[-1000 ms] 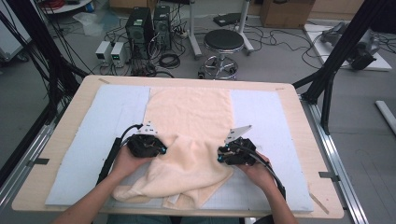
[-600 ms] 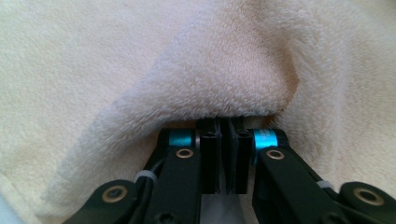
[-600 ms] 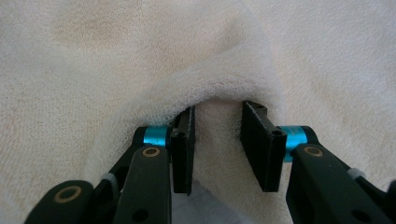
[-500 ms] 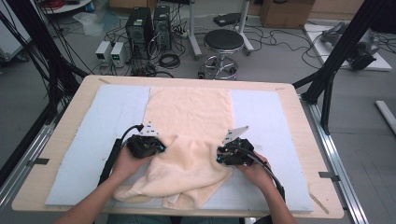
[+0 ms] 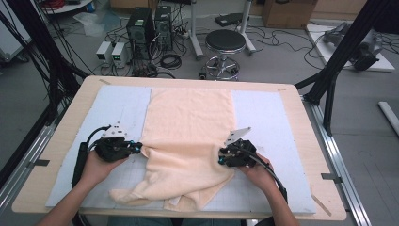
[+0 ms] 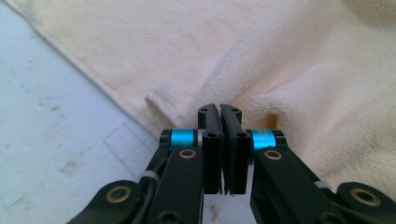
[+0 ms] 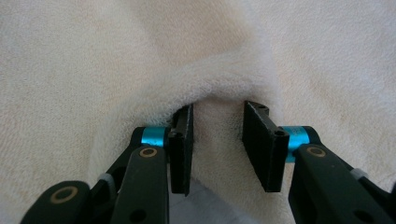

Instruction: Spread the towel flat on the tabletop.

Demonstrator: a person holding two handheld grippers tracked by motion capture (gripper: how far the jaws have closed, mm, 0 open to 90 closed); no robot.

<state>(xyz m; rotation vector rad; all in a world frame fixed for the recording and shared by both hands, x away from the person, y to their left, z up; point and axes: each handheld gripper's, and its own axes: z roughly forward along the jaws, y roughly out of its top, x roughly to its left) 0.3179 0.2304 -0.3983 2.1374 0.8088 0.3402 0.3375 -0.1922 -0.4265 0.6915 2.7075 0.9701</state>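
A pale peach, fluffy terry towel (image 5: 188,136) lies lengthwise down the middle of a light blue-grey gridded mat (image 5: 277,122) that covers most of a light wooden table (image 5: 70,113). The towel's far half lies flat and smooth toward 12 o'clock, while its near half is bunched and rumpled, its crumpled edge trailing toward 6 and 7 o'clock near the table's front edge. The left gripper (image 5: 136,148), black with blue collars, sits at about 8 o'clock from the towel's middle, right at the cloth's left edge. In the left gripper view its jaws stand pressed together with no gap, their tips against a small raised fold of the towel (image 6: 261,70); whether any cloth is pinched between them cannot be told, since the closed faces hide the seam. The bare mat (image 6: 51,112) shows at 9 o'clock of those jaws. The right gripper (image 5: 221,156) sits at about 4 o'clock from the towel's middle, at the cloth's right edge. In the right gripper view the right gripper (image 7: 217,109) has its jaws moderately apart, with a thick rolled hem of the towel (image 7: 140,56) arching over and between them, cloth lying in the gap but not clamped. Each gripper is held by a hand coming in from 6 o'clock.
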